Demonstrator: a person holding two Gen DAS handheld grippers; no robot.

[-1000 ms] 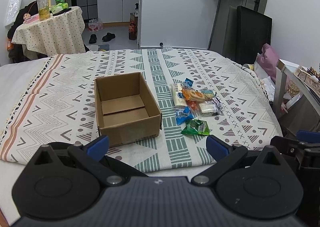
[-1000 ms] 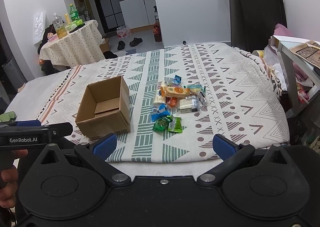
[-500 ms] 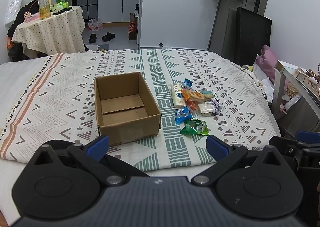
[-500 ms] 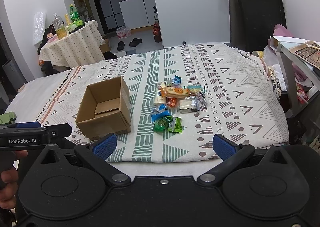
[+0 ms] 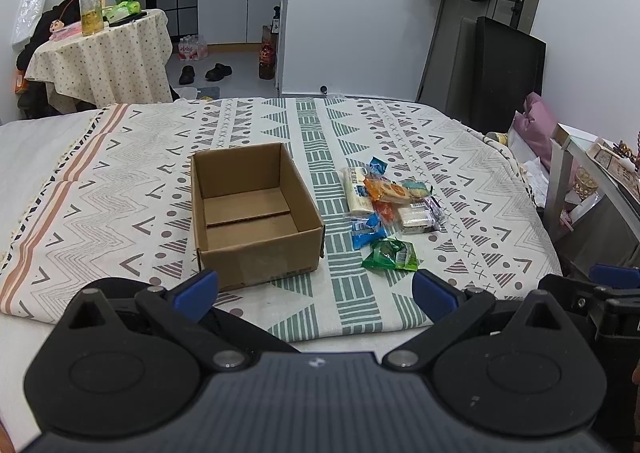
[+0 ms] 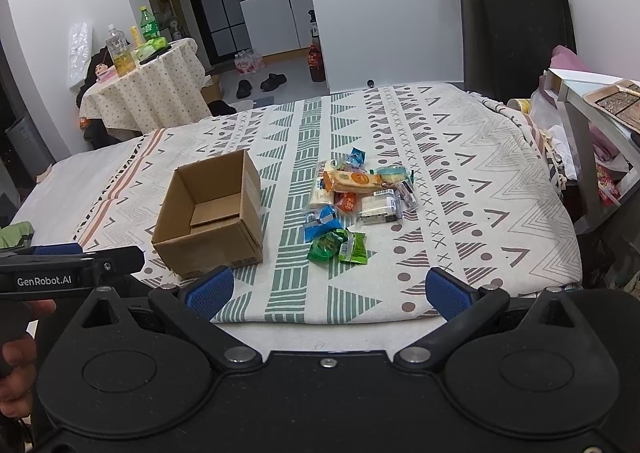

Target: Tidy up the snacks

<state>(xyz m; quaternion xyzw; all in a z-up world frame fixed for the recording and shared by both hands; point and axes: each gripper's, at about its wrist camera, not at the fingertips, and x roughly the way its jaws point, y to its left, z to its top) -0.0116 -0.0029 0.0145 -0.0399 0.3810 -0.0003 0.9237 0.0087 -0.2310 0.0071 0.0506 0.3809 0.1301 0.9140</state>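
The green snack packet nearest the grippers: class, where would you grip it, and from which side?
Probably the green snack packet at its near crimped edge, from above on the open near side: it lies flat on the blanket, with the blue packet touching behind.

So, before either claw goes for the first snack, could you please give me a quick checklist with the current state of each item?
1. Cardboard box upright, open and holding nothing: ok.
2. Snack pile in plain view on the patterned cloth, to the right of the box: ok.
3. Green packet nearest the edge and lying apart from the overlapping ones: ok.
4. Right claw open and holding nothing: ok.
5. Left claw open and holding nothing: ok.
6. How many packets lie buried in the pile: cannot tell.
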